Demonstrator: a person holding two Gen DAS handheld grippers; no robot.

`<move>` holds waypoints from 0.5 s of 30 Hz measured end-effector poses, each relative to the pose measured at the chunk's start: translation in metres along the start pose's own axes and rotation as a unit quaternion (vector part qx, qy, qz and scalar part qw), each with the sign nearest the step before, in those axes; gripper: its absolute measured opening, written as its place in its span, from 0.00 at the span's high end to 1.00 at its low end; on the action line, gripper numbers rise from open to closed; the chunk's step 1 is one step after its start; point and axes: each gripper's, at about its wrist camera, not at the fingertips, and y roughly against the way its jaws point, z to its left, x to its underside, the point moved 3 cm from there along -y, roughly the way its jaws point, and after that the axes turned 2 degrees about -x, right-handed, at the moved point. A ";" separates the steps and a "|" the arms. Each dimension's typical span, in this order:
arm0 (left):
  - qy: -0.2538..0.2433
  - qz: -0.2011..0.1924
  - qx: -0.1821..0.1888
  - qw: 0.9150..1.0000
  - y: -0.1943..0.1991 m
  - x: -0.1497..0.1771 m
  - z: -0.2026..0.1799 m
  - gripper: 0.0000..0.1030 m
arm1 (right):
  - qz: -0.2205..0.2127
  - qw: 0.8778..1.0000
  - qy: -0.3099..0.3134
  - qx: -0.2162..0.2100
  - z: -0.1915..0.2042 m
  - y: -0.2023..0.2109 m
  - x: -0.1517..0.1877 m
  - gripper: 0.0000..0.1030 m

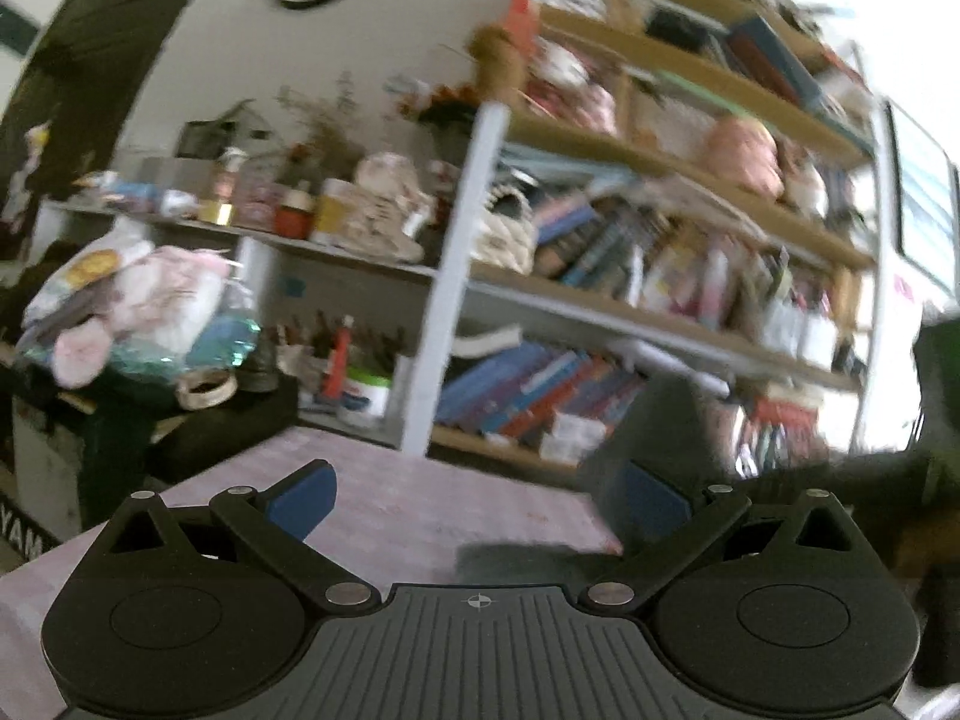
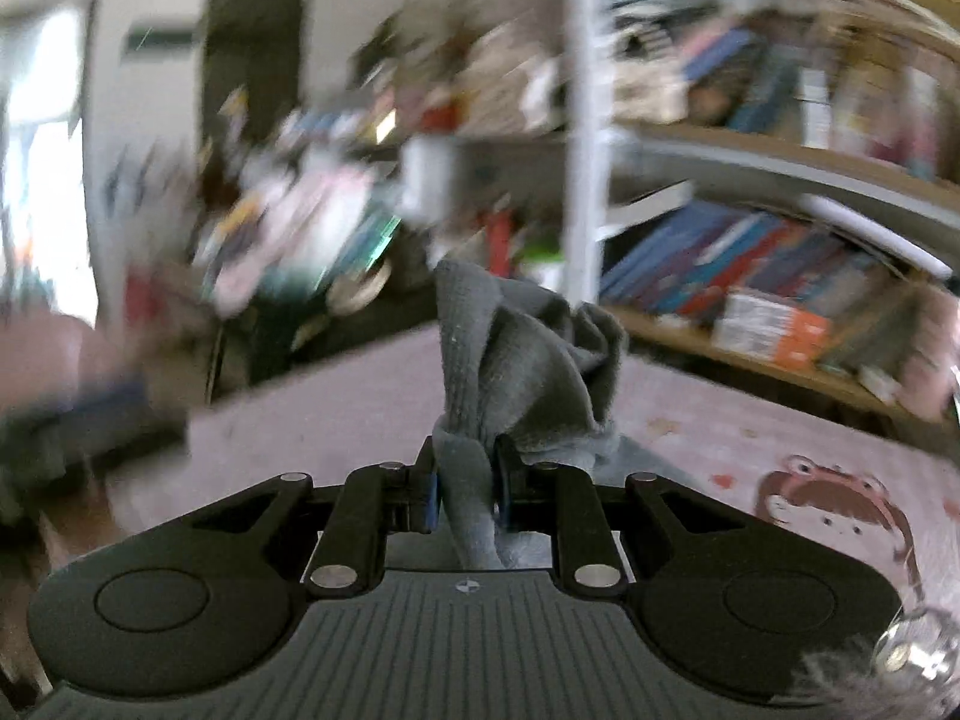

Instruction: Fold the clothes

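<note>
In the right wrist view my right gripper point(image 2: 467, 495) is shut on a grey knitted garment point(image 2: 516, 360). The cloth bunches up above the jaws and stands over the pink patterned table cover point(image 2: 336, 420). In the left wrist view my left gripper point(image 1: 477, 498) is open and empty, its blue pads point(image 1: 303, 504) wide apart above the pink cover point(image 1: 420, 516). A dark grey cloth point(image 1: 654, 432) hangs blurred just past the right pad, and a dark patch point(image 1: 516, 561) lies on the cover between the jaws.
A wooden bookshelf point(image 1: 660, 276) full of books stands behind the table, with a white post point(image 1: 450, 276) at its corner. A cluttered side shelf with a bag of clothes point(image 1: 138, 306) is at the left. A cartoon print point(image 2: 840, 504) marks the cover at the right.
</note>
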 end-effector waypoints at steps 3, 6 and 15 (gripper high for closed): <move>0.031 -0.012 -0.001 0.999 0.003 -0.004 0.012 0.00 | 0.059 0.997 0.051 -0.016 0.020 -0.028 0.020 0.81; 0.038 -0.006 0.001 0.999 0.000 -0.003 0.015 0.00 | 0.072 0.995 0.055 -0.033 0.024 -0.036 0.032 0.76; 0.014 0.013 0.015 1.000 -0.006 0.004 0.000 0.00 | 0.033 0.987 -0.058 -0.146 -0.002 0.001 0.034 0.40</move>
